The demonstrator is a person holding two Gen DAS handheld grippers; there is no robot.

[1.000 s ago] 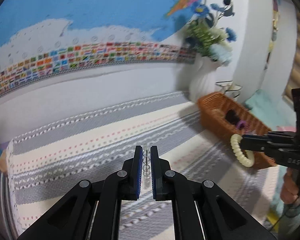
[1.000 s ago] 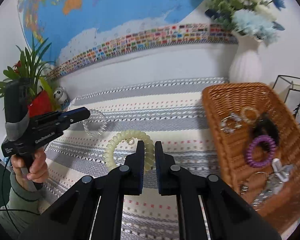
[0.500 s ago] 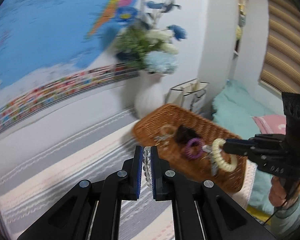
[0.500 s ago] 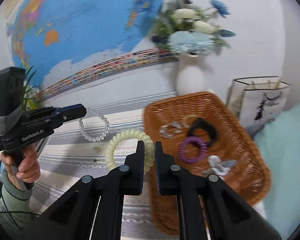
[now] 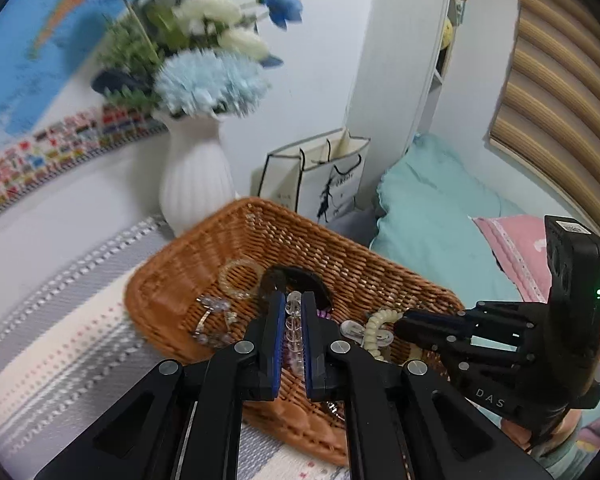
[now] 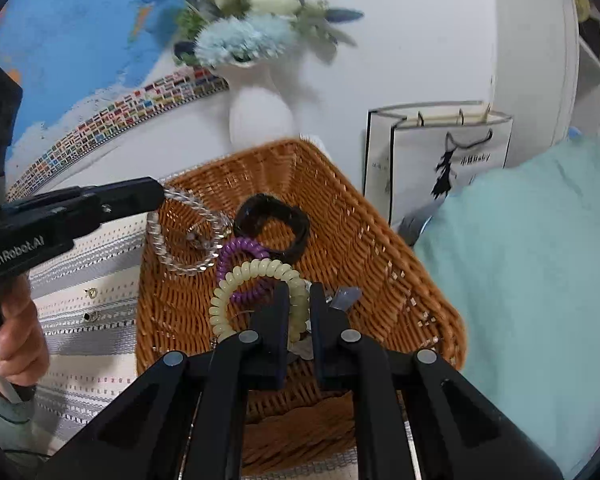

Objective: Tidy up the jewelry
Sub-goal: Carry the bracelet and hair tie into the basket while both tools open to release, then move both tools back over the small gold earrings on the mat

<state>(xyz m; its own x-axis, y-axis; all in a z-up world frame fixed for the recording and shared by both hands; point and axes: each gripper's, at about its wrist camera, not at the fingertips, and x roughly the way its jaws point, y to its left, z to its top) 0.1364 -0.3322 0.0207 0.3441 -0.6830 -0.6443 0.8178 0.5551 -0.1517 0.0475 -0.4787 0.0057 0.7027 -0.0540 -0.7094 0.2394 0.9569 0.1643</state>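
My left gripper (image 5: 291, 300) is shut on a clear bead bracelet (image 5: 294, 332) and holds it over the brown wicker basket (image 5: 172, 280). The bracelet also shows in the right wrist view (image 6: 184, 236), hanging from the left gripper (image 6: 160, 192). My right gripper (image 6: 299, 292) is shut on a cream spiral hair tie (image 6: 256, 276), also above the basket (image 6: 380, 248); it shows in the left wrist view (image 5: 398, 326) with the tie (image 5: 374, 332). In the basket lie a purple spiral tie (image 6: 240, 250), a black scrunchie (image 6: 272, 220) and several small pieces.
A white vase (image 5: 194, 184) with blue and white flowers stands behind the basket. A white paper bag (image 6: 436, 152) stands to its right. Teal bedding (image 6: 520, 260) lies beside the basket. Two small earrings (image 6: 90, 304) lie on the striped cloth (image 5: 60, 340).
Both grippers have swung right, from over the striped cloth to above the basket, each still holding its piece. The basket now fills the middle of both views.
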